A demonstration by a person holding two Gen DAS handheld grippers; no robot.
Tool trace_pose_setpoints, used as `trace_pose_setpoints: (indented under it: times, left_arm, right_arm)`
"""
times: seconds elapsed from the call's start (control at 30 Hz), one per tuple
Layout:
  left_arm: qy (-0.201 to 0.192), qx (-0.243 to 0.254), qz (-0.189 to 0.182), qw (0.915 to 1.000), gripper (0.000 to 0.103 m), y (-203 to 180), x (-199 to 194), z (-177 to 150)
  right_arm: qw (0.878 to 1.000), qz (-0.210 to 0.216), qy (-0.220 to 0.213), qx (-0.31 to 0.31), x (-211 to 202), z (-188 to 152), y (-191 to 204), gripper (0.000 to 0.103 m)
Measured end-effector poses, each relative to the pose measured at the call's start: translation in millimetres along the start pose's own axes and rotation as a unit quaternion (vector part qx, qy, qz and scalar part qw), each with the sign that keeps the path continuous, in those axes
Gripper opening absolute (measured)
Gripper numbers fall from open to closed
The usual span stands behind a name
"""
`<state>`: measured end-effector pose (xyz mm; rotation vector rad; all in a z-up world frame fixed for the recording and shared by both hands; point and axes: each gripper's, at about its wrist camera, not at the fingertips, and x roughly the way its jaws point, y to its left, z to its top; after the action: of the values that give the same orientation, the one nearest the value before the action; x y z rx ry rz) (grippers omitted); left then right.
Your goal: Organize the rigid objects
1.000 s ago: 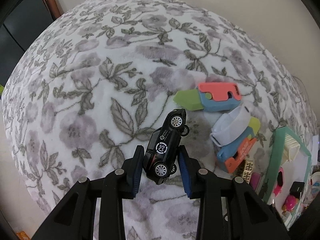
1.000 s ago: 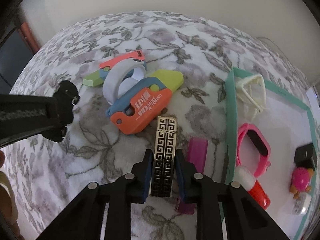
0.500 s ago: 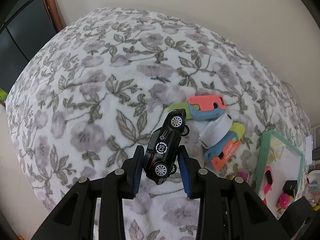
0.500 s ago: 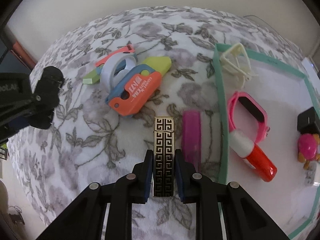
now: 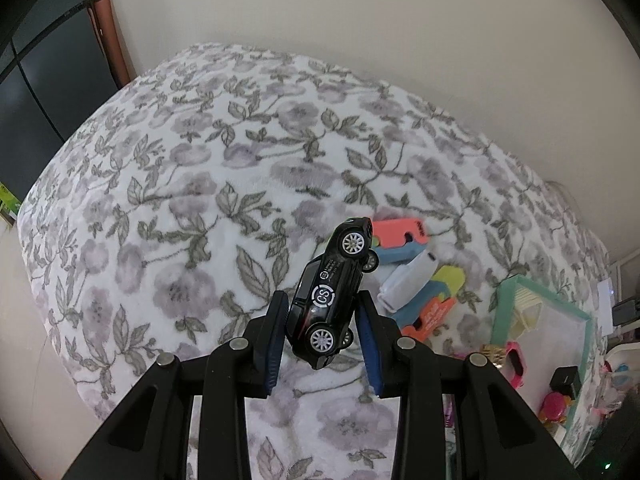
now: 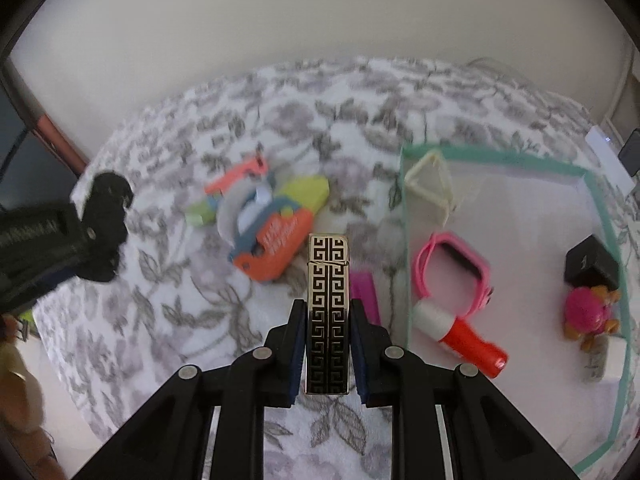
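My left gripper (image 5: pixel 322 330) is shut on a black toy car (image 5: pixel 330 294), held on its side well above the floral blanket (image 5: pixel 180 184). My right gripper (image 6: pixel 326 334) is shut on a gold lighter with a black key pattern (image 6: pixel 327 280), lifted off the blanket. A green-edged white tray (image 6: pixel 524 216) lies to the right and holds a pink watch (image 6: pixel 454 272), a white and red bottle (image 6: pixel 460 334), a black cube (image 6: pixel 592 264), a pink figure (image 6: pixel 588 312) and a cream frame (image 6: pixel 430 184). The left gripper (image 6: pixel 64 236) also shows at the far left of the right wrist view.
A pile of coloured toy cutters (image 6: pixel 272 224) with a white band (image 5: pixel 408 280) lies on the blanket left of the tray. A magenta bar (image 6: pixel 366 296) rests beside the tray's left edge. A pale wall (image 5: pixel 360 20) stands behind; a dark cabinet (image 5: pixel 36 92) is far left.
Both grippers have risen with their loads, so the blanket and toys look smaller. The right gripper has also shifted toward the tray, which now fills more of its view.
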<state>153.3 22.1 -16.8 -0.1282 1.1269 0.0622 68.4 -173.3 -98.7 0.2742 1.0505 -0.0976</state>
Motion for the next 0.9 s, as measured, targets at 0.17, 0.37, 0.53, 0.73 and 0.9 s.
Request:
trace_pose_setpoints:
  times: [0.17, 0.37, 0.53, 0.73, 0.9]
  left_arm:
    - [-0.034, 0.008, 0.0, 0.9994, 0.036, -8, -24, 1]
    - [-0.052, 0.036, -0.026, 0.9976, 0.036, -32, -44, -5]
    - [-0.054, 0.069, -0.036, 0.9955, 0.036, -57, -52, -15]
    - [-0.041, 0.112, -0.068, 0.9906, 0.036, -89, -58, -32]
    - [-0.002, 0.154, -0.095, 0.9835, 0.036, -120, -50, -54]
  right_arm:
    - [0.998, -0.005, -0.06, 0.025, -38, 16, -17, 0.022]
    - [0.993, -0.048, -0.099, 0.051, -76, 26, -49, 0.022]
    - [0.987, -0.088, -0.104, 0.086, -95, 28, -83, 0.022]
    - [0.977, -0.142, -0.104, 0.117, -114, 25, -117, 0.022]
    - [0.977, -0.132, -0.081, 0.144, -110, 17, -135, 0.022]
